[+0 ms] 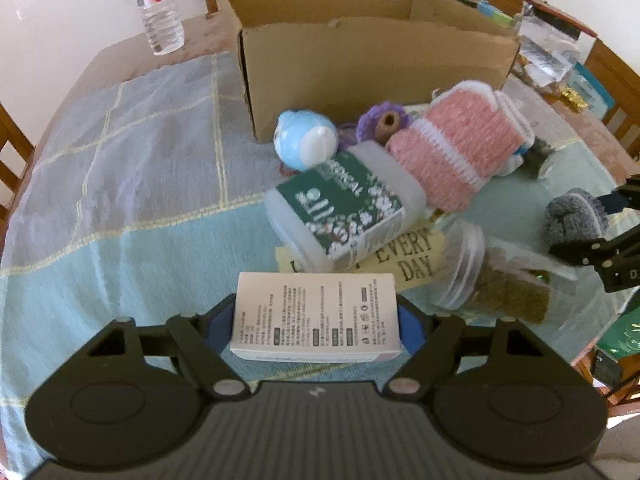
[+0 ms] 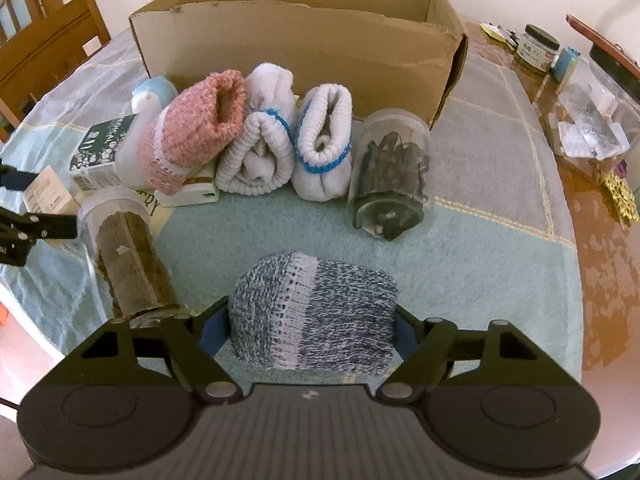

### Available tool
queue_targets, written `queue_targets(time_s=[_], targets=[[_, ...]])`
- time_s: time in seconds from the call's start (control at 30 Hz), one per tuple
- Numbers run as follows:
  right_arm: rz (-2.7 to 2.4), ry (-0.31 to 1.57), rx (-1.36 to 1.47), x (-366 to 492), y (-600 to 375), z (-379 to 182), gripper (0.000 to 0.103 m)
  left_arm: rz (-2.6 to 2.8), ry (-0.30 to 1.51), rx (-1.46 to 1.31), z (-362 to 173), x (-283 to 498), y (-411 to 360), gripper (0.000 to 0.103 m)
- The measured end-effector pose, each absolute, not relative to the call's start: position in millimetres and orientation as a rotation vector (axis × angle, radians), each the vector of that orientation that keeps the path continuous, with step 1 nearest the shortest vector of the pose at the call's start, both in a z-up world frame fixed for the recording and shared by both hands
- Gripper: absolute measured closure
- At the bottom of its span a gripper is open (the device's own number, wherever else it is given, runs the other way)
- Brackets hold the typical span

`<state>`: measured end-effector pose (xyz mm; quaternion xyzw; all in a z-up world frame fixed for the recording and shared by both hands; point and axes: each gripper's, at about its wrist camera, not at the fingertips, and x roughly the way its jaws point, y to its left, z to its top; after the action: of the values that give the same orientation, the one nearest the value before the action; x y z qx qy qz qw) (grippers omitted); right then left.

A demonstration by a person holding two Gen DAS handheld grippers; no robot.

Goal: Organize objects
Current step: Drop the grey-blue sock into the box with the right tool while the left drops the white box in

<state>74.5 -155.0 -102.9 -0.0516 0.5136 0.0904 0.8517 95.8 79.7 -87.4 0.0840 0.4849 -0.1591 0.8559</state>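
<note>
Looking down the left wrist view first: the left tongs [image 1: 316,316] are clamped on a white carton [image 1: 316,312] printed with fine text too small to read, blue pads pressed to both its short sides. Just beyond lies a green-labelled pack [image 1: 340,208] on its side, covering part of a yellow card [image 1: 408,260] where only "EVERY DAY" shows. A clear jar of brownish stuff [image 1: 492,288] lies to the right, blurred. Farther off, a fuzzy pink sock roll [image 1: 444,152], a blue and white toy [image 1: 306,140] and something purple with a hole, hard to identify. The open cardboard box [image 1: 372,60] stands at the far side of the bench [image 1: 120,160], which wears a blue-green checked cloth; a water bottle [image 1: 160,8] stands far left. At the right edge the other tool pokes in, cut off.

Over to the right wrist view: the right tongs [image 2: 314,320] squeeze a speckled grey-blue knitted sock bundle [image 2: 316,312], pads tight on both flanks. This view alone shows two white terry rolls edged in blue [image 2: 288,144] and a clear domed container of dark clips [image 2: 390,176] lying in front of the box. The box's inside stays hidden from both views.
</note>
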Motion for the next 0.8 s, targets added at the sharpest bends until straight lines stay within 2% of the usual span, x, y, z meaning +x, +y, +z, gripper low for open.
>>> queue_targets(time_s=[0.37, 0.8], targets=[[0.248, 1.035, -0.098, 86.2, -168.5, -49.1, 0.021, -0.369, 0.947, 0.186, -23.2, 138.2, 74.7, 0.024], [0.290, 0.887, -0.085, 170.6, -166.5, 21.7, 0.021, -0.346, 0.786, 0.183, 31.5, 221.6, 20.2, 0.024]])
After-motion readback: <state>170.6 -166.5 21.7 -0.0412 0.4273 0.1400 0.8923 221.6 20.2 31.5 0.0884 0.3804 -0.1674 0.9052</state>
